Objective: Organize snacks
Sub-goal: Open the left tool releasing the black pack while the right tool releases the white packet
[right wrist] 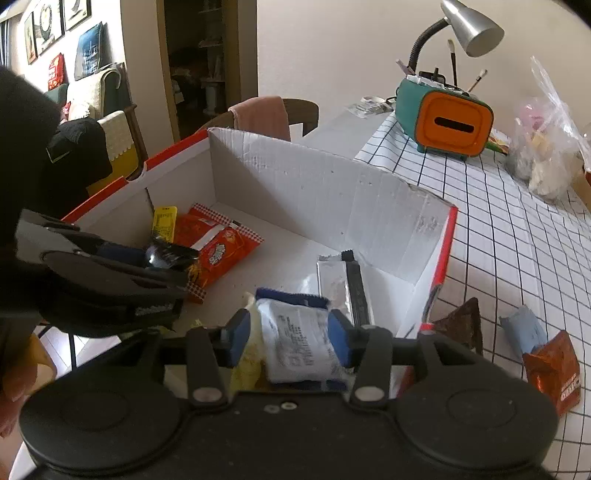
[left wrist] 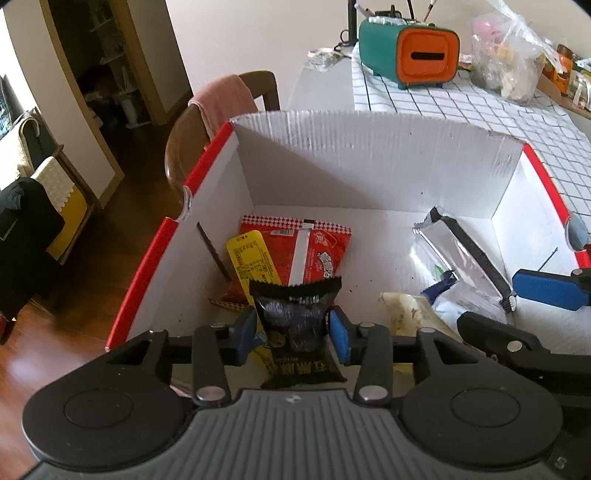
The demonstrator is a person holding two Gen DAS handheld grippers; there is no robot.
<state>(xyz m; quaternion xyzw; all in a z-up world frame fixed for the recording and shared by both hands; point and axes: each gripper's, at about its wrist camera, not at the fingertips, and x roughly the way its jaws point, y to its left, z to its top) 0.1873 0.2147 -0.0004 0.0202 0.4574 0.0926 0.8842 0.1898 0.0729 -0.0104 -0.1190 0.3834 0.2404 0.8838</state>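
An open white cardboard box (left wrist: pixel 369 122) (right wrist: pixel 314 155) with red rims holds a red packet (left wrist: pixel 317 247) (right wrist: pixel 221 247), a yellow packet (left wrist: pixel 251 258) and a silver packet (left wrist: pixel 454 251) (right wrist: pixel 332 280). My left gripper (left wrist: pixel 293 325) (right wrist: pixel 159 254) reaches into the box's left side. A black snack packet (left wrist: pixel 295 325) stands between its blue pads, which sit at the packet's edges without squeezing it. My right gripper (right wrist: pixel 288 332) (left wrist: pixel 517 310) is over the box's right side. A white packet (right wrist: pixel 299 339) lies between its pads with a gap on the left, above a cream packet (right wrist: pixel 247 354).
The box rests on a table with a checked cloth (right wrist: pixel 498 240). An orange packet (right wrist: pixel 554 373), a pale blue packet (right wrist: pixel 524 328) and a brown packet (right wrist: pixel 461 325) lie right of the box. A teal-orange holder (left wrist: pixel 410 51), a plastic bag (left wrist: pixel 506 55) and a lamp (right wrist: pixel 472 26) stand behind. A chair (left wrist: pixel 229 99) stands at the table's left.
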